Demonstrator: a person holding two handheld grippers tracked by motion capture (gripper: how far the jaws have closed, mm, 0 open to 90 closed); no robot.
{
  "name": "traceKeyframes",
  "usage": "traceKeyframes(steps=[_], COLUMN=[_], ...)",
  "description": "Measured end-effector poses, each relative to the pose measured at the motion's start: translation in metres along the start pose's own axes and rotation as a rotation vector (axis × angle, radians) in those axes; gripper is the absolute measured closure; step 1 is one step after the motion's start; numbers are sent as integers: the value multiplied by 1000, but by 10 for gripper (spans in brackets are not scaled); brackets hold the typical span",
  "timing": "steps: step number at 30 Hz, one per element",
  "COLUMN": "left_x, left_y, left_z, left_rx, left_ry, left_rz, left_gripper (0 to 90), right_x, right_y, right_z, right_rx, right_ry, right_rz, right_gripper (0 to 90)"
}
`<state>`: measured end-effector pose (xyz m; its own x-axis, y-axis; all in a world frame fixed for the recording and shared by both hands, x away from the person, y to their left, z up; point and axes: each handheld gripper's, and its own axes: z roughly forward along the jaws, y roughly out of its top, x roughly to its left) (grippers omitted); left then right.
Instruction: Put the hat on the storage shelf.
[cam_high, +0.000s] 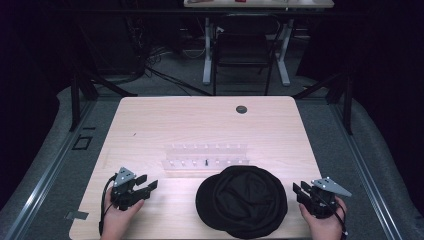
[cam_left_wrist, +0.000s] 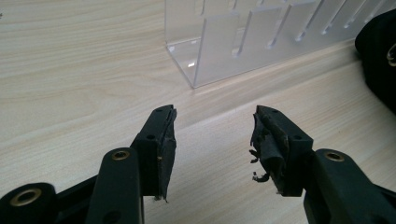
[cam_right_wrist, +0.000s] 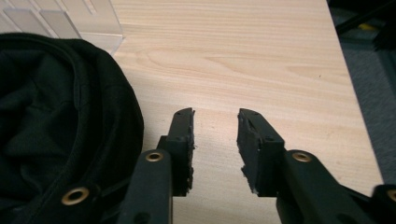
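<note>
A black cap (cam_high: 242, 201) lies upside down near the table's front edge, its hollow facing up. Just behind it stands a clear acrylic rack (cam_high: 206, 159) with slotted dividers. My left gripper (cam_high: 148, 182) rests at the front left of the table, open, nothing between its jaws; in the left gripper view (cam_left_wrist: 215, 122) the rack (cam_left_wrist: 243, 42) stands ahead and the cap's edge (cam_left_wrist: 376, 60) shows at far right. My right gripper (cam_high: 300, 190) sits at the front right beside the cap, open and empty. The cap (cam_right_wrist: 56, 121) lies left of the right gripper (cam_right_wrist: 215, 116).
The light wooden table (cam_high: 150, 125) has a round black grommet (cam_high: 241, 109) near its far edge. A black chair (cam_high: 242, 47) and white desk legs stand beyond the table. The table's right edge (cam_right_wrist: 348, 84) runs close to my right gripper.
</note>
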<state>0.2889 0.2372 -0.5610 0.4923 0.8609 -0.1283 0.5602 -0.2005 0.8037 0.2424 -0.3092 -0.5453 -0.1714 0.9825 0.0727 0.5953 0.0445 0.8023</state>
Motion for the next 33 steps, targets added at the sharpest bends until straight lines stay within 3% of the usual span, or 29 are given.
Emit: traceKeyframes(steps=[4,7,13,21,22,24,26,33], left_x=[-2,-4,-6,-8,-8,-8,-9,-11], left_y=[0,1,1,0,1,1,1,1], left_z=[0,1,0,-7,-7,-7,-6,-6], left_rx=[11,11,11,-7,-10,-12,-3,-6], left_ry=[0,-2,-7,2,0,-1,-5,-9], left_rz=[15,25,25,31,31,33,40,52], left_gripper=[488,487,487,485,485,485,485,485], right_x=[-5,-8,-6,1,2,3,6,7], right_y=[-1,-2,-1,16,21,23,36,58], right_z=[0,1,1,-4,-4,-4,-5,-9], right_rx=[5,39,74,133,178,205,285,375], right_ry=[23,36,74,67,73,76,78,99], right_rz=[55,80,143,99,84,80,61,58], right_gripper=[689,691,675,646,633,628,642,675])
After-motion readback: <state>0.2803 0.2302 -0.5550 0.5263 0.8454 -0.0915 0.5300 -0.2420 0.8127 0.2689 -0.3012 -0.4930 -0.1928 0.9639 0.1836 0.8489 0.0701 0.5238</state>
